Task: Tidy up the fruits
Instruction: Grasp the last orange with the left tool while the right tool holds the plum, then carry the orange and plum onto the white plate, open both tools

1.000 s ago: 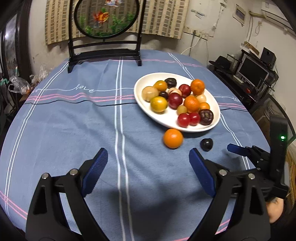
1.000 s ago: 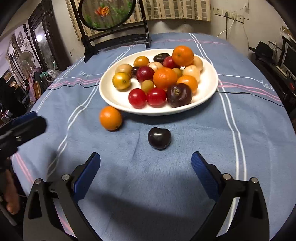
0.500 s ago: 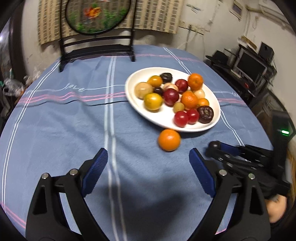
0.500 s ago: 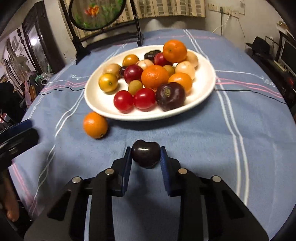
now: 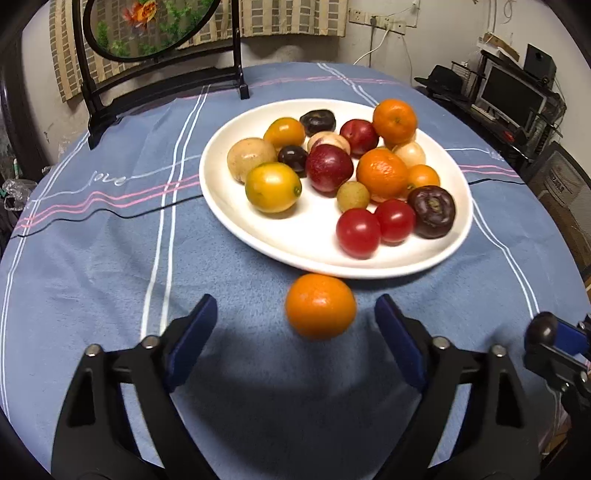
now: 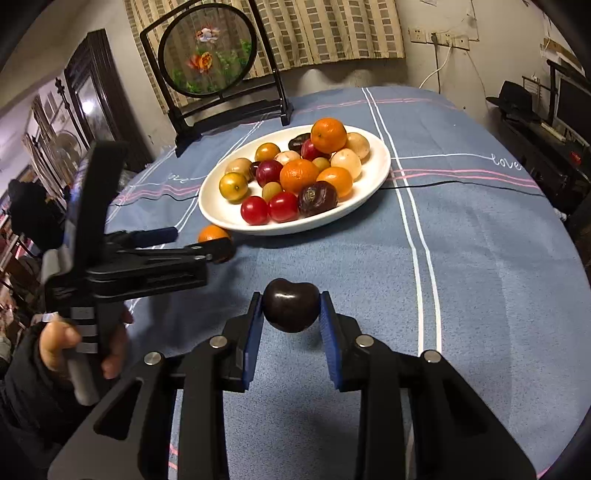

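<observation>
A white plate (image 5: 314,240) (image 6: 221,216) on the blue tablecloth holds several fruits: oranges, red tomatoes, plums and yellow ones. A loose orange (image 5: 320,306) (image 6: 211,233) lies just in front of the plate. My left gripper (image 5: 293,314) (image 6: 192,245) straddles that orange. Its jaws are closing, with gaps still showing on both sides of the fruit. My right gripper (image 6: 291,315) is shut on a dark plum (image 6: 290,302), held just above the cloth, nearer than the plate. In the left wrist view this gripper (image 5: 554,341) and its plum (image 5: 541,328) show at the right edge.
A black stand with a round fish picture (image 5: 147,33) (image 6: 210,62) is at the table's far side. A person's hand (image 6: 62,347) holds the left gripper's handle. A desk with a monitor (image 5: 513,96) is beyond the table's right edge.
My left gripper moved forward and down onto the loose orange, and its jaws narrowed. My right gripper shut on the dark plum and carried it away from the plate.
</observation>
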Demonstrator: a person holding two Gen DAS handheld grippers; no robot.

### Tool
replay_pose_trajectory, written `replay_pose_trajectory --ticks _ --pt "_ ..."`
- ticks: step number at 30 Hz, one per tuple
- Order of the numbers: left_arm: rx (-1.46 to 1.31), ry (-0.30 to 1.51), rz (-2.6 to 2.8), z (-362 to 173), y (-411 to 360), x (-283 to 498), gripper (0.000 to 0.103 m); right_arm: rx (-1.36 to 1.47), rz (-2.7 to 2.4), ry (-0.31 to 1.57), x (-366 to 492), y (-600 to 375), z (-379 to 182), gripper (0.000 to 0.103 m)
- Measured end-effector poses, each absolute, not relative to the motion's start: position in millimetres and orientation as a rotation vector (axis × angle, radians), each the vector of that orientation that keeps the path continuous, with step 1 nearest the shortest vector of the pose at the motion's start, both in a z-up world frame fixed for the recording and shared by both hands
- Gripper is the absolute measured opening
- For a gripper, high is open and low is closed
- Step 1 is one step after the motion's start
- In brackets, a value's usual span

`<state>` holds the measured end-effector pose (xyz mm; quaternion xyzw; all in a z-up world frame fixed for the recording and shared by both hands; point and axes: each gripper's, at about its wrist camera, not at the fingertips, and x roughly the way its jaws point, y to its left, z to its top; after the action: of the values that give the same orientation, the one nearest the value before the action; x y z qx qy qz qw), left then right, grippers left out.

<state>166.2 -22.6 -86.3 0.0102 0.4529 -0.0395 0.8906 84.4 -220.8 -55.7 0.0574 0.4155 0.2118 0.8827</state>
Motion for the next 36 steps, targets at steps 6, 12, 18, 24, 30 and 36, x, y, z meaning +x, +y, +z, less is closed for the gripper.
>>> replay_pose_trajectory --ticks 6,12,18,24,30,36 --pt "0.011 0.962 -0.123 -97 -25 173 0.041 0.138 0.439 0.885 87 -223 -63 0.031" --pt "-0.068 0.934 -0.159 -82 -11 148 0.041 0.120 0.444 0.880 86 -213 -58 0.031" --pt "-0.093 0.866 -0.215 -56 -4 111 0.040 0.094 0.448 0.871 87 -199 -52 0.031" --pt "-0.117 0.838 -0.259 -41 0 96 0.040 0.068 0.454 0.874 93 -188 -47 0.031" --pt "-0.082 0.813 -0.236 -20 2 133 0.041 -0.008 0.437 0.843 128 -178 -25 0.031" --pt "-0.059 0.858 -0.176 -18 -6 229 0.041 -0.054 0.363 0.821 208 -157 -18 0.031"
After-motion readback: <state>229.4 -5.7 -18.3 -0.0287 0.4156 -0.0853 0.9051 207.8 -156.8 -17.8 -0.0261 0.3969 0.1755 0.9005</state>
